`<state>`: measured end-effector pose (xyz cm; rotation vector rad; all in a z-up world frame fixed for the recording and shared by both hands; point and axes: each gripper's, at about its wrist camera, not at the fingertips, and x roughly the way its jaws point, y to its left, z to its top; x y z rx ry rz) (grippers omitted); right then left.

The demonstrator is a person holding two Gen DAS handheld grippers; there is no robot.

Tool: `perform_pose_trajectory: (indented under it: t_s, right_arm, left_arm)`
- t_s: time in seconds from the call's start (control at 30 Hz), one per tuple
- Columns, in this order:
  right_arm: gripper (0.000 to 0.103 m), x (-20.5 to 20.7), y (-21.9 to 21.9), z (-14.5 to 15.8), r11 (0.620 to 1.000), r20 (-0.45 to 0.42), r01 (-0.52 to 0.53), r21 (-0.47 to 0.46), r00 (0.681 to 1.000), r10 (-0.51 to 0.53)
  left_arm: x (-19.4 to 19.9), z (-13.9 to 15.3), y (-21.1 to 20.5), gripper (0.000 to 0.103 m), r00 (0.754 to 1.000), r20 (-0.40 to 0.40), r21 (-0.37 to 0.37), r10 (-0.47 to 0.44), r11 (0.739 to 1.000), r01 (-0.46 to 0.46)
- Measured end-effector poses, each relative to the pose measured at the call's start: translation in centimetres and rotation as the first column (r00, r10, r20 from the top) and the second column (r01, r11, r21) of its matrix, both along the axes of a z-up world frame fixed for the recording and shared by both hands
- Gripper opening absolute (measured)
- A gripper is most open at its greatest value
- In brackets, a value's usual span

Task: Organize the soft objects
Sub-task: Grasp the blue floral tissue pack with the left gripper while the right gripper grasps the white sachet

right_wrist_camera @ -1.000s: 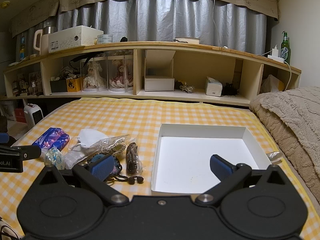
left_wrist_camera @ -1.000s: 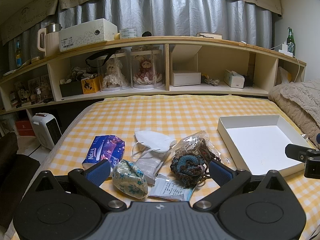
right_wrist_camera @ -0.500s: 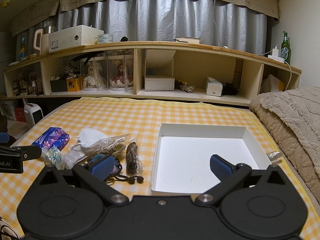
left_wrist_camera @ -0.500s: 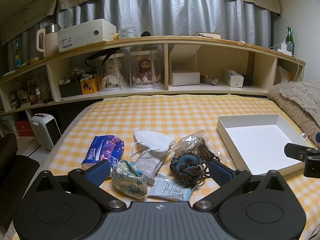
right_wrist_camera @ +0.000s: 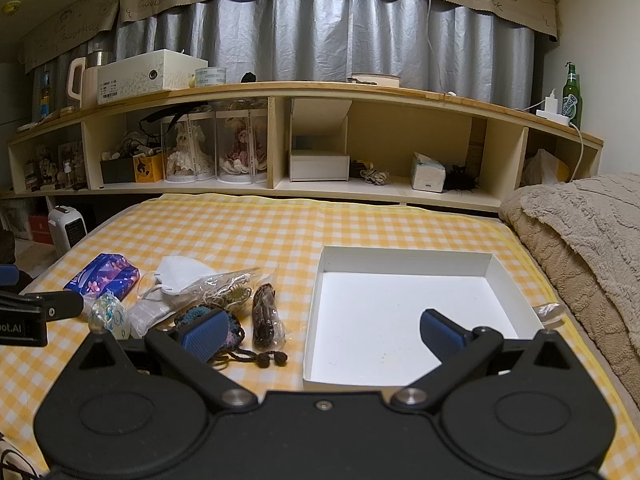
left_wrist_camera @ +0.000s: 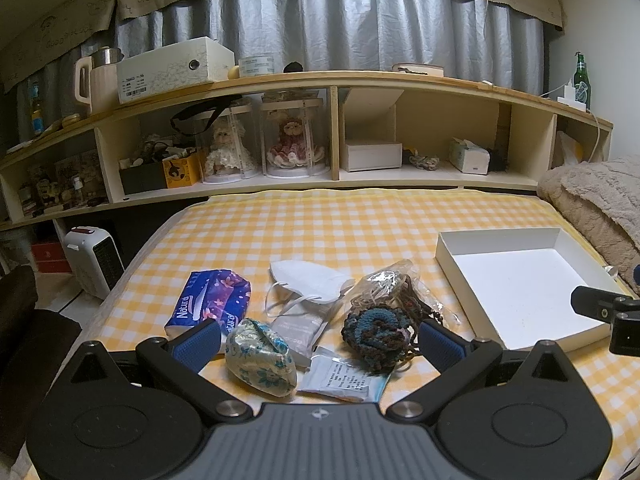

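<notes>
**Both grippers held wide over a partly hidden pile**

The left gripper [left_wrist_camera: 318, 338] is seen with its jaws spread wide and nothing between them, above a cluster of soft objects on the yellow checked bedspread [left_wrist_camera: 320, 224]. The floral pouch [left_wrist_camera: 260, 356] and the crocheted pouch [left_wrist_camera: 374, 334] are partly covered by the blue fingertips [left_wrist_camera: 198, 342]. A printed packet [left_wrist_camera: 344, 378] is cut off by the gripper body; its label cannot be read. The tissue pack [left_wrist_camera: 210, 302] and white face mask [left_wrist_camera: 308, 280] lie behind. What is inside the clear bag [left_wrist_camera: 384, 284] is hard to make out, possibly cords. The right gripper [right_wrist_camera: 322, 334] is likewise spread and empty, over the near edge of the white box [right_wrist_camera: 404, 258], just beside the pile.
</notes>
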<state>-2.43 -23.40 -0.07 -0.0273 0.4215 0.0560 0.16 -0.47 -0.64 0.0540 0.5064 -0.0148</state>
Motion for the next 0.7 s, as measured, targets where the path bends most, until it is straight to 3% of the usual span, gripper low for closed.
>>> perform_pose_trajectory:
  t_s: [0.3, 0.57, 0.7]
  right_arm:
    - [0.103, -0.2, 0.3, -0.2, 1.000, 0.026, -0.017, -0.005, 1.000, 0.018]
    - [0.103, 0.4, 1.1, 0.4, 1.000, 0.111, -0.016, -0.024, 0.994, 0.019]
    - [0.103, 1.9, 1.0, 0.8, 0.998, 0.103, -0.060, -0.022, 0.993, 0.062]
  left_arm:
    - [0.2, 0.1, 0.6, 0.103, 1.000, -0.003, -0.021, 0.002, 1.000, -0.002]
    - [1.2, 1.7, 2.0, 0.103, 0.997, 0.069, -0.042, 0.037, 0.999, -0.034]
    - [2.7, 2.7, 3.1, 0.103, 0.993, 0.099, -0.022, 0.068, 0.998, -0.066]
